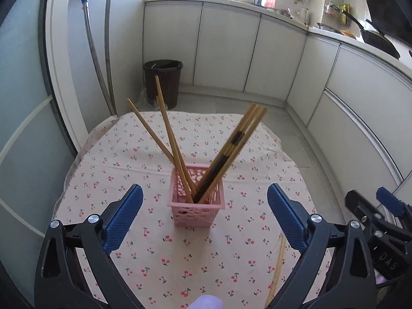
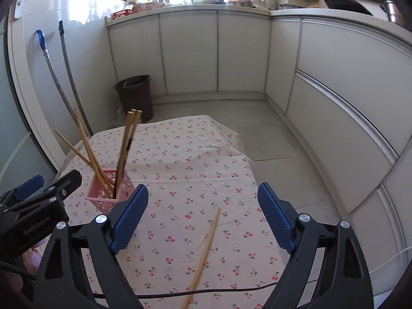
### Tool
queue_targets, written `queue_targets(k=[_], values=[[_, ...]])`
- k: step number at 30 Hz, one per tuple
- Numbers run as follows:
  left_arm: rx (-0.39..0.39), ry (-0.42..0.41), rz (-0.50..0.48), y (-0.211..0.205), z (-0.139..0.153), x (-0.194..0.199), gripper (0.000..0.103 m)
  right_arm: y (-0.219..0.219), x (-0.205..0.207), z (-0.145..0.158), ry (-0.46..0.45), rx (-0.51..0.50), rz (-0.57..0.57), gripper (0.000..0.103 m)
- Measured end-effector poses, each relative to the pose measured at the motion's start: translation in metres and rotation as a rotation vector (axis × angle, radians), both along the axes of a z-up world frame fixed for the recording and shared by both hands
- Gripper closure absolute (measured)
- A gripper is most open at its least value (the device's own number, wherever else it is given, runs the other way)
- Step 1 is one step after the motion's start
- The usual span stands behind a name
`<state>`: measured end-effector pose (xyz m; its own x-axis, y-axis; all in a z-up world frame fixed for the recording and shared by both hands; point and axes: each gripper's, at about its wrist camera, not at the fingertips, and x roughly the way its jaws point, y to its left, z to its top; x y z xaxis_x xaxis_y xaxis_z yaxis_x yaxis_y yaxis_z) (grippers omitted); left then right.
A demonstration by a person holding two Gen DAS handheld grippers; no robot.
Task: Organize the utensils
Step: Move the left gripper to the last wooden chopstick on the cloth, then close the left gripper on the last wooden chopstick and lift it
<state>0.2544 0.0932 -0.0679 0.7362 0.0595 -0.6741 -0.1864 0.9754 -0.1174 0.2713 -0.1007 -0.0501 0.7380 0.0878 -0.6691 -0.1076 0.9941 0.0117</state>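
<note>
A small pink lattice basket (image 1: 197, 207) stands on the cherry-print tablecloth (image 1: 154, 257) and holds several wooden chopsticks (image 1: 170, 139) leaning left and right. My left gripper (image 1: 204, 221) is open and empty, its blue pads on either side of the basket, just short of it. In the right wrist view the basket (image 2: 110, 193) is at the left. One loose wooden chopstick (image 2: 203, 257) lies on the cloth between the fingers of my right gripper (image 2: 203, 221), which is open and empty above it. The same chopstick (image 1: 278, 270) shows at lower right in the left wrist view.
A dark waste bin (image 1: 162, 82) stands on the floor past the table's far edge. White kitchen cabinets (image 1: 231, 49) curve around the back and right. Two long handles (image 1: 103, 59) lean on the left wall. A black cable (image 2: 206, 292) crosses the cloth's near edge.
</note>
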Motion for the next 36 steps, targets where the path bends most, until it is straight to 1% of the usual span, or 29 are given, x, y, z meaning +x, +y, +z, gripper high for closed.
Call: queue_targets(k=[3,8,11,15,18,20,23,25,26,27,28,29,30,31,33,34,36], values=[[0.002,0.058,-0.031,-0.017,-0.018,0.004,0.007,-0.029,-0.005,-0.001,0.02,0.043,-0.055,0.012],[0.0,0.217,-0.125,-0.053,-0.058,0.019,0.007,-0.079,-0.014,0.002,0.051,0.15,-0.142,0.01],[0.02,0.294,-0.19,-0.08,-0.081,0.026,0.007,-0.104,-0.017,0.008,0.049,0.207,-0.188,0.009],[0.057,0.362,-0.261,-0.113,-0.103,0.036,0.007,-0.13,-0.016,0.014,0.052,0.282,-0.239,0.008],[0.094,0.414,-0.321,-0.135,-0.122,0.047,0.007,-0.148,-0.013,0.013,0.08,0.358,-0.258,0.008],[0.106,0.446,-0.349,-0.144,-0.134,0.052,0.007,-0.157,-0.012,0.011,0.098,0.39,-0.27,0.008],[0.1,0.487,-0.376,-0.156,-0.15,0.065,0.008,-0.169,-0.009,0.007,0.128,0.434,-0.294,0.008],[0.077,0.508,-0.39,-0.162,-0.157,0.074,0.011,-0.176,-0.007,0.003,0.153,0.47,-0.299,0.008],[0.066,0.513,-0.399,-0.166,-0.159,0.079,0.014,-0.18,-0.006,0.001,0.165,0.491,-0.303,0.008],[0.06,0.521,-0.414,-0.17,-0.162,0.084,0.021,-0.183,-0.005,-0.002,0.179,0.516,-0.306,0.008],[0.066,0.525,-0.421,-0.174,-0.165,0.088,0.023,-0.185,-0.004,-0.003,0.189,0.538,-0.307,0.008],[0.093,0.511,-0.425,-0.179,-0.165,0.092,0.028,-0.187,-0.003,-0.006,0.204,0.565,-0.302,0.008],[0.111,0.502,-0.443,-0.183,-0.165,0.095,0.035,-0.188,-0.002,-0.008,0.215,0.583,-0.298,0.008],[0.126,0.496,-0.456,-0.187,-0.164,0.099,0.04,-0.189,-0.001,-0.009,0.221,0.593,-0.297,0.008],[0.142,0.5,-0.479,-0.191,-0.162,0.105,0.065,-0.189,-0.001,-0.011,0.23,0.599,-0.298,0.008],[0.148,0.507,-0.486,-0.191,-0.161,0.107,0.071,-0.188,0.0,-0.011,0.232,0.598,-0.296,0.008],[0.156,0.521,-0.494,-0.19,-0.161,0.11,0.089,-0.187,0.001,-0.011,0.233,0.594,-0.289,0.008]])
